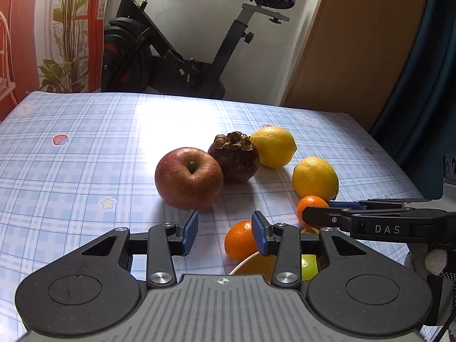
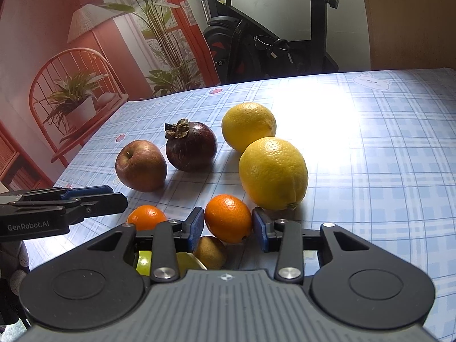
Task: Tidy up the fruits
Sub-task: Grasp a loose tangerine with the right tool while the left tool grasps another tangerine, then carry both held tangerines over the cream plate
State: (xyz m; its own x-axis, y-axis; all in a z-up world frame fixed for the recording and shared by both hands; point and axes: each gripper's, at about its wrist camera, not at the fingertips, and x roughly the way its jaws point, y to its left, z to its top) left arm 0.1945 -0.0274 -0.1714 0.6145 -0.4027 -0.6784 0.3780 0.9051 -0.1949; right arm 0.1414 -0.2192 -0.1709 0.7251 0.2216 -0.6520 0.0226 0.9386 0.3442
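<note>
Both hand-held grippers tilt down over the checked tabletop [image 1: 85, 148], fingers aimed at the fruit pile. The left hand-held gripper [image 1: 225, 232] sits at the bottom centre of its own view, blue pads apart with only bare cloth in the gap; the right pad is just beside a small orange [image 1: 239, 242] but not pinching it. The apple [image 1: 188, 179] sits just ahead of it, mid-frame.

The right hand-held gripper [image 2: 228, 228] has its pads on either side of another small orange [image 2: 228, 218], and they look snug against the peel, so it's clamped on that one. In the left view this gripper comes in flat from the right edge.

Behind the apple: a mangosteen [image 1: 234, 158] touching it, then two lemons [image 1: 273, 146] [image 1: 315, 178] toward the right. A kiwi [image 2: 210, 251] and something green [image 2: 144, 262] peek out under the right gripper's fingers.
</note>
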